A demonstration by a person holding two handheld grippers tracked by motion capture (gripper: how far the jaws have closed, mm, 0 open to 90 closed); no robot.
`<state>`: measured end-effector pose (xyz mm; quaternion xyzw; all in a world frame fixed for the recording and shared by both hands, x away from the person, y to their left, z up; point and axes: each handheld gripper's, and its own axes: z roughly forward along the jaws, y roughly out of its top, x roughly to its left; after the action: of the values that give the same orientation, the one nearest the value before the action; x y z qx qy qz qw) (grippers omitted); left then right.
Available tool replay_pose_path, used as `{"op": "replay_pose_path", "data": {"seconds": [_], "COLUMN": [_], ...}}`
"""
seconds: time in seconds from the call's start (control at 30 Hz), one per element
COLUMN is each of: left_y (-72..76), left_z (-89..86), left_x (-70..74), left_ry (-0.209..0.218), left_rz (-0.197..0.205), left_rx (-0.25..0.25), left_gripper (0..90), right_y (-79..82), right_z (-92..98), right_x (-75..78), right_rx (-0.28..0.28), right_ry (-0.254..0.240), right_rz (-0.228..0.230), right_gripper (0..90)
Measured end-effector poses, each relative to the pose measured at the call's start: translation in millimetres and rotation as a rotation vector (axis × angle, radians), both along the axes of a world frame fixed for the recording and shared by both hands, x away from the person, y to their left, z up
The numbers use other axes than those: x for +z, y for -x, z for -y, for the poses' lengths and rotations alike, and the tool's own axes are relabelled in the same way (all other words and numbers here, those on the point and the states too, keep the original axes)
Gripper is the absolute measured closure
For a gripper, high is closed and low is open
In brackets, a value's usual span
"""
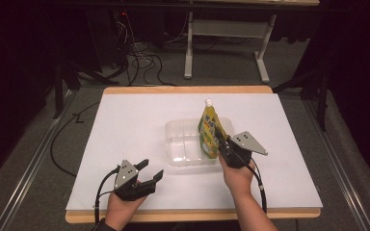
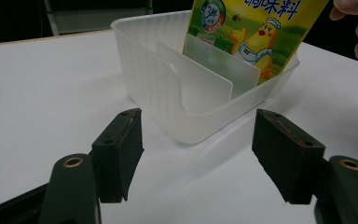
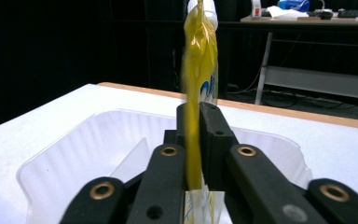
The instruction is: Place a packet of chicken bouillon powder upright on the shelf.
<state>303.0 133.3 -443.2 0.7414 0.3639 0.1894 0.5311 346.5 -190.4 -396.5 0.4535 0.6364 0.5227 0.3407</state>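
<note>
Right gripper (image 3: 193,135) pinching yellow spouted drink pouch (image 3: 199,70), pouch upright over clear plastic tray (image 3: 74,149).

Pouch's lower edge sits inside the tray's right compartment, just ahead of the jaws. Left gripper (image 2: 198,154) spread, holding nothing, tray corner just beyond it on the white table (image 2: 37,84).

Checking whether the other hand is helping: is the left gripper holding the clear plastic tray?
No: the left gripper stands open, short of the clear plastic tray, with bare white table between its jaws.
</note>
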Motion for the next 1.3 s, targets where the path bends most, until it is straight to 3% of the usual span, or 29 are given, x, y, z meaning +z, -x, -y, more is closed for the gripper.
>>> {"op": "replay_pose_path", "data": {"seconds": [0.03, 0.07, 0.17, 0.23, 0.37, 0.57, 0.9, 1.0, 1.13, 1.23, 1.3], "left_y": [0.0, -0.2, -0.4, -1.2, -1.8, -1.8, -7.3, -9.1, -10.3, -12.1, -12.9], "left_z": [0.0, -0.2, -0.4, -0.5, -2.0, -3.7, -7.6, -9.6, -11.4, -14.4, -16.2], "left_x": [0.0, 0.0, 0.0, 0.0, 0.2, 1.4, 0.8, 1.2, 1.6, 1.9, 1.1], "left_ry": [0.000, -0.001, -0.001, 0.003, -0.002, 0.000, -0.011, -0.016, -0.018, -0.028, -0.026], "left_rz": [0.000, -0.002, -0.002, -0.004, -0.007, -0.002, 0.000, -0.003, -0.005, -0.002, -0.008], "left_rx": [0.000, -0.001, -0.001, 0.001, 0.000, 0.007, 0.022, 0.025, 0.028, 0.041, 0.043], "left_gripper": [33.8, 33.8, 33.8, 33.8, 33.7, 33.8, 33.7, 33.7, 33.7, 33.7, 33.6], "right_y": [0.0, -1.0, -1.5, -2.6, -0.5, 2.9, 24.0, 39.6, 47.0, 49.8, 52.0], "right_z": [0.0, 0.6, 1.4, 3.1, 5.0, 9.0, 26.4, 45.2, 62.8, 90.8, 120.5], "right_x": [0.0, -0.1, 0.0, 1.5, 4.0, 6.6, 11.8, 10.7, 8.8, 5.9, 1.9], "right_rx": [0.000, 0.013, 0.022, 0.055, 0.075, 0.102, 0.129, 0.123, 0.098, 0.041, -0.029], "right_ry": [0.000, 0.001, -0.005, -0.011, 0.009, 0.034, 0.055, 0.042, 0.041, 0.040, 0.050], "right_rz": [0.000, -0.014, -0.021, -0.050, -0.063, -0.077, -0.088, -0.092, -0.096, -0.108, -0.104], "right_gripper": [85.0, 76.9, 71.1, 58.3, 49.7, 43.6, 38.5, 38.0, 37.6, 36.1, 33.6]}}
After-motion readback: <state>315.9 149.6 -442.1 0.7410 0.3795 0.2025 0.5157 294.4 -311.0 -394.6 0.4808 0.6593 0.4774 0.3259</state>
